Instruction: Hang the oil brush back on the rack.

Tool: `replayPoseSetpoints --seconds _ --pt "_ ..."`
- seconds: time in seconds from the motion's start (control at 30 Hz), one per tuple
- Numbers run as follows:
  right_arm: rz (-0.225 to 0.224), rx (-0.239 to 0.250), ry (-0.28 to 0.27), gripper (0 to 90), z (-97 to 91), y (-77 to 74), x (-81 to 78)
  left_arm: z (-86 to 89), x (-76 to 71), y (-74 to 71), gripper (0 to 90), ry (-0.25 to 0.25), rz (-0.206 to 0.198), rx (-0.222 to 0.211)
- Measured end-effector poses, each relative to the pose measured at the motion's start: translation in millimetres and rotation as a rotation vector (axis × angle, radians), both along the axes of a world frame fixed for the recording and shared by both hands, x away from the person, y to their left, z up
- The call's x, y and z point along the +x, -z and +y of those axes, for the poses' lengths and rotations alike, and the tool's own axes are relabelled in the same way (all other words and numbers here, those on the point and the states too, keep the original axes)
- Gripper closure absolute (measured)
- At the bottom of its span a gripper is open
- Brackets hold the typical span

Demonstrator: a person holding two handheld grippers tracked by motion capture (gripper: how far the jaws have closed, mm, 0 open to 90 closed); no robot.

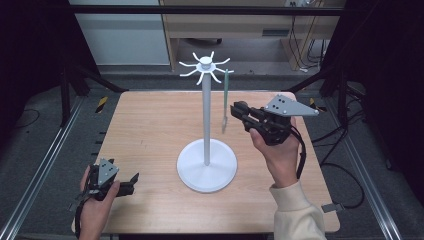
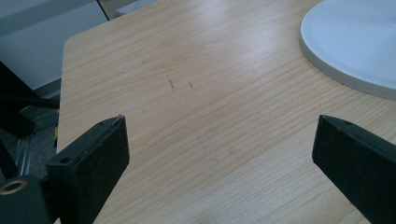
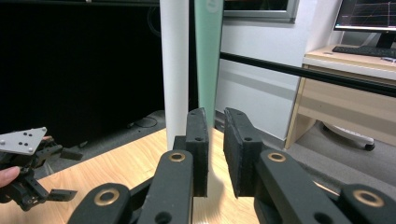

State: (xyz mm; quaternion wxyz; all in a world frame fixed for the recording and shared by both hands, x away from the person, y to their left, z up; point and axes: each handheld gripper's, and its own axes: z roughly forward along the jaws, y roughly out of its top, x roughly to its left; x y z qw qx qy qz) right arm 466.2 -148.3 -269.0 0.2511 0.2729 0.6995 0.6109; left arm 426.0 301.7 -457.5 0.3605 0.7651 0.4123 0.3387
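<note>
White hook stand (image 1: 206, 125), pale green utensil (image 1: 225, 100), light wood-grain table (image 1: 145, 130), black gripper fingers (image 2: 88, 163), cream sleeve (image 1: 295, 210)

My bench is a light wood-grain table (image 1: 150, 130) on dark grey carpet floor (image 1: 40, 130). Black frame bars (image 1: 200, 10) run overhead and down both sides, with metal rails (image 1: 35, 170) along the floor at left and right. Behind: pale wall panel (image 1: 120, 35) and a light wooden desk (image 1: 240, 25), cables (image 1: 305, 40) hanging by it. To one side, a monitor (image 3: 369, 16) and keyboard (image 3: 364, 50) on another desk. Even lighting.
</note>
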Motion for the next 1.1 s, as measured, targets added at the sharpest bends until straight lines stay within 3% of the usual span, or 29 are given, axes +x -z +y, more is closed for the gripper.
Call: replayPoseSetpoints --seconds 0.23,0.5,0.73,0.97,1.1 --pt "-0.012 -0.009 0.035 73.3 -4.0 -1.7 -3.0 0.4 0.0 -0.1 3.5 0.001 0.0 -0.001" --pt "-0.03 -0.087 0.237 44.4 -11.6 -2.4 -5.5 0.3 0.1 0.0 3.5 0.0 0.001 0.0" --pt "-0.011 -0.085 0.373 26.8 -23.7 5.2 -0.1 0.4 0.0 0.1 3.4 0.001 -0.003 -0.002" --pt "0.002 -0.112 0.464 12.8 -35.0 17.7 5.9 0.8 -0.1 -0.3 3.5 0.0 -0.005 -0.007" --pt "0.018 -0.115 0.472 10.1 -42.1 24.2 8.5 0.3 -0.1 -0.3 3.5 0.002 -0.004 -0.006"
